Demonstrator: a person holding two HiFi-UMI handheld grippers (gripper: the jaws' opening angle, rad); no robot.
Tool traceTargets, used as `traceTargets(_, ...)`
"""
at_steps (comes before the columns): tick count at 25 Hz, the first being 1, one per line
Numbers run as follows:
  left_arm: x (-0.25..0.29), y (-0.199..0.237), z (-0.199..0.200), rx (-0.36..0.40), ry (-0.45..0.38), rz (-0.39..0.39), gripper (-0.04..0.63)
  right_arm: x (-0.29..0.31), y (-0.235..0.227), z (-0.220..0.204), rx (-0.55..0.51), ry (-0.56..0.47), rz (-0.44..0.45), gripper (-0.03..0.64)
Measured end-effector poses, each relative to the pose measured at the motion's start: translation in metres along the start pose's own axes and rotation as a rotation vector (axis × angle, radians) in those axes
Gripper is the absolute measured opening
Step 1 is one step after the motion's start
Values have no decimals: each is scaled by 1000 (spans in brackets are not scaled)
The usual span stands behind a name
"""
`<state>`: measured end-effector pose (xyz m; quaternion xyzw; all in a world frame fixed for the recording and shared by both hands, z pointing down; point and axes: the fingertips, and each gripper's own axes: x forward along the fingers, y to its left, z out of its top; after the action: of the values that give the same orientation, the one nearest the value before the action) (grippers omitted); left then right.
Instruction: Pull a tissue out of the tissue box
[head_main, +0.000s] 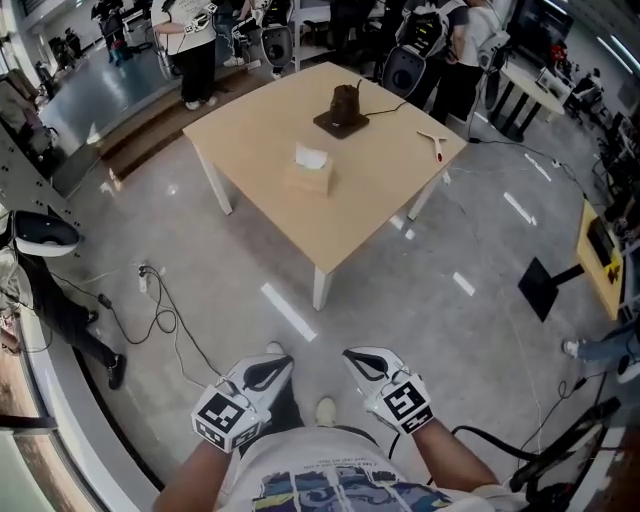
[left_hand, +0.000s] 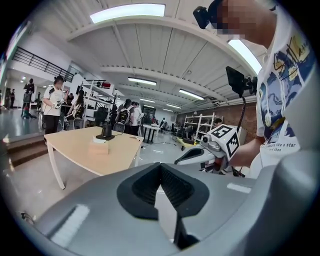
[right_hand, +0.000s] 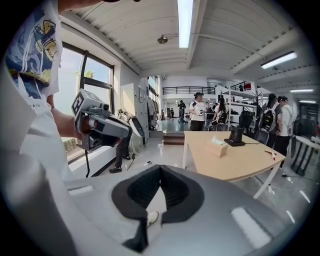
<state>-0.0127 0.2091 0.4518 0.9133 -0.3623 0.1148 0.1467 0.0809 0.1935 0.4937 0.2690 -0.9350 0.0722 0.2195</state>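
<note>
Fingers of the left gripper (head_main: 275, 370) and right gripper (head_main: 362, 360) are closed together and empty. The tissue box (head_main: 310, 175) stands on the tabletop (head_main: 250, 130), well apart.

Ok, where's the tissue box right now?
In the head view the tissue box sits near the middle of the light wooden table, just nearer the camera than the dark object on a base, with nothing touching it.

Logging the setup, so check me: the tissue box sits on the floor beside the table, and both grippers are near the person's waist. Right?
Not quite: the head view shows the tissue box on the table, not the floor beside it. The left gripper and right gripper are near the person's waist.
</note>
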Motion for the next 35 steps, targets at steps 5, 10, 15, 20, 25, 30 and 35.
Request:
traceTargets(5,25,55,12,-1,6,-51,2,42,-33,23,7,32,-39,3)
traceTargets(10,50,117,42,33,-10,-119,2,88,-71,60,1,41,-95,3)
traceTargets(15,54,169,54,76,7,-168,2,135,-96,86,-4,33,-146,3)
traceTargets(20,55,207,60,61,15,-183,2,167,-108,111,-5,25,-162,3)
traceTargets(25,73,231,66,43,3,-176,2,189,-140,117,-14,32,-148,5)
traceTargets(30,96,258,79,37,4,-121,2,213,-185,120,-6,37,-96,21)
traceTargets(35,122,282,102,35,-13,-58,2,239,-250,127,-21,54,-49,60)
